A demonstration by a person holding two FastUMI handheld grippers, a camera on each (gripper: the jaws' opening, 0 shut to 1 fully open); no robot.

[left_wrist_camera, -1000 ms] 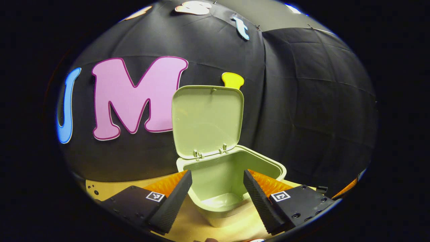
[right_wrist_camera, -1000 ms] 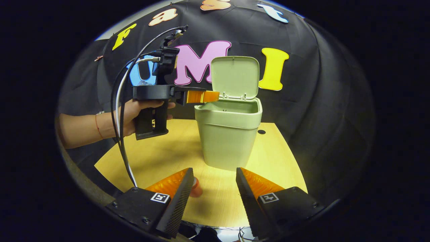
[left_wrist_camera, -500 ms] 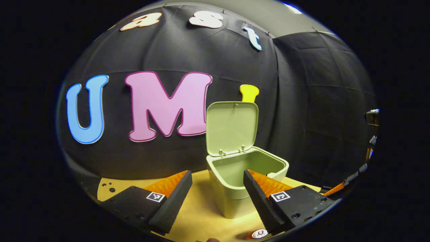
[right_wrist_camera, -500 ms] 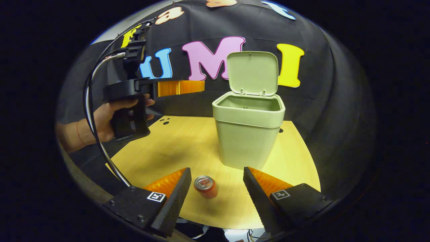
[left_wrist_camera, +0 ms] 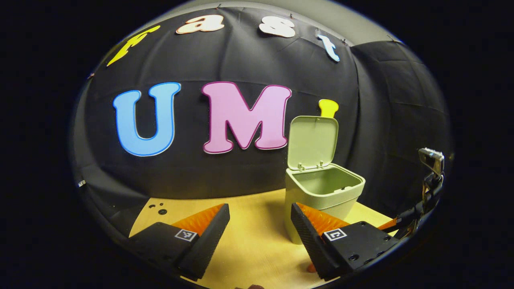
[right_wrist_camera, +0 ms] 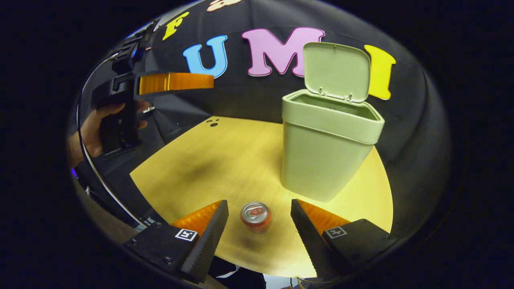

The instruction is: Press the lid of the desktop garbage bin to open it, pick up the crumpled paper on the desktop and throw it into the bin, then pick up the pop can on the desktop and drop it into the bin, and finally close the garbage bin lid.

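In the right gripper view the right gripper (right_wrist_camera: 259, 224) hangs with jaws spread and empty, the upright pop can (right_wrist_camera: 255, 216) on the table (right_wrist_camera: 225, 160) between its fingers, untouched. The garbage bin (right_wrist_camera: 327, 152), lid (right_wrist_camera: 336, 70) raised, stands at 1 o'clock from the can, nothing between. The left gripper (left_wrist_camera: 260, 230), jaws released and empty, has the bin at its 1 o'clock.

Right hand-held gripper (right_wrist_camera: 259, 233) hanging wide open above an upright pop can (right_wrist_camera: 255, 216) on the tabletop (right_wrist_camera: 225, 160).

The pop can stands with its silver top facing up, lying between the two spread fingers and touching neither. Beyond it, to the right, the pale green garbage bin (right_wrist_camera: 327, 156) stands on the wooden tabletop with its lid (right_wrist_camera: 336, 71) tipped up and back on its hinges, the inside too shadowed to make out. At the far left, well apart from the bin, a hand (right_wrist_camera: 93, 129) grips the handle of the left hand-held gripper (right_wrist_camera: 209, 81), held level above the tabletop edge and pointing rightward, cables trailing down from it.
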